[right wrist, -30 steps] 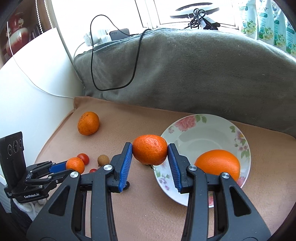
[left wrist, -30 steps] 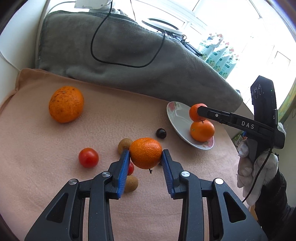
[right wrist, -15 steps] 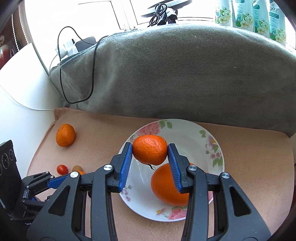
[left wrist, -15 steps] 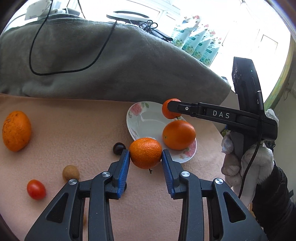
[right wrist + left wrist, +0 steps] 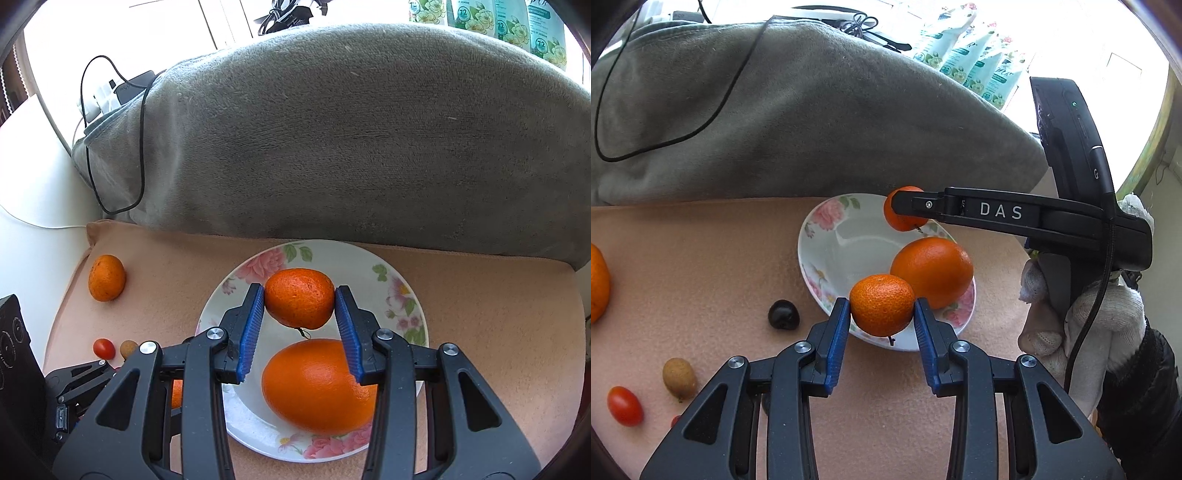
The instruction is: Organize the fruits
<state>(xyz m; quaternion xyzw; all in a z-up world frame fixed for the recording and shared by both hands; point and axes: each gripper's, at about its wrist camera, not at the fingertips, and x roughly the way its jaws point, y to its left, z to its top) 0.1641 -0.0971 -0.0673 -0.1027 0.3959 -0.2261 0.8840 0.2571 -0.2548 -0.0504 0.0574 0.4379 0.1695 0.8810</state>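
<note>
A flowered white plate lies on the peach cloth and holds a large orange. My left gripper is shut on a small mandarin and holds it over the plate's near rim. My right gripper is shut on another mandarin and holds it above the middle of the plate, over the large orange. The right gripper shows from the side in the left wrist view.
On the cloth left of the plate lie a dark cherry, a brown kiwi-like fruit, a cherry tomato and a larger orange. A grey blanket with a black cable rises behind.
Both grippers have carried their mandarins toward the plate. The left one has swung right to the plate's near rim; the right one has moved further over the plate's middle.
</note>
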